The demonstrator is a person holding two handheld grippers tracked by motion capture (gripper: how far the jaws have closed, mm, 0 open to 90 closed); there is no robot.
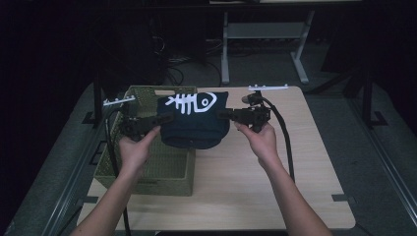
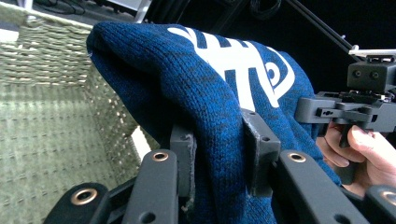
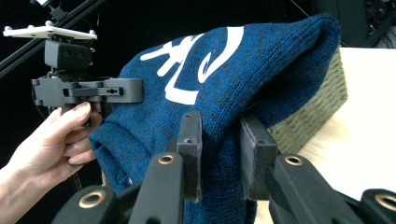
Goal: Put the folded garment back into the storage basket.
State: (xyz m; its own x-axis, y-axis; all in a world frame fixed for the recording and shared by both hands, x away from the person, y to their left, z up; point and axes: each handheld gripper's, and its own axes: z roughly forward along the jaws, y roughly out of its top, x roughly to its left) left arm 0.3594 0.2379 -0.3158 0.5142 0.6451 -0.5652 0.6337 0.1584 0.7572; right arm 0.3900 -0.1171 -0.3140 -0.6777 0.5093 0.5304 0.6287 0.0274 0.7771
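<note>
Both tools, left (image 1: 164, 118) and right (image 1: 223, 114), clamp the blue knit hat (image 1: 193, 120) above the green basket (image 1: 147, 172).

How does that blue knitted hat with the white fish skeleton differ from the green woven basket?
The blue knitted hat is soft, hanging in the air between the left gripper and right gripper; the green woven basket is stiff and rests on the table. The hat bears a white print; the basket is plain. Both have a textured weave.
</note>
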